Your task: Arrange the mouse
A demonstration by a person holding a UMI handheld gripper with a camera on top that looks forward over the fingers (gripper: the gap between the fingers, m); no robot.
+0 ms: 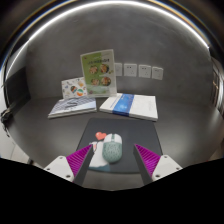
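small pale grey-green plastic computer mouse [113,148] resting on a dark rectangular mouse mat [105,133], between the wide-open gripper [110,158] fingers, gaps either side, nothing held. likely the approach step; next, closing squarely on its sides. beyond, a blue-and-white book [130,105], leaflets [73,106], an upright card [98,70], grey table [180,128], wall sockets [138,70].

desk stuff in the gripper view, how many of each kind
mouse: 1, on the mouse pad, between the open fingers with a gap each side
mouse pad: 1, dark
flat books on the desk: 2
upright printed card: 1
wall sockets: 4, as far as visible
total: 9
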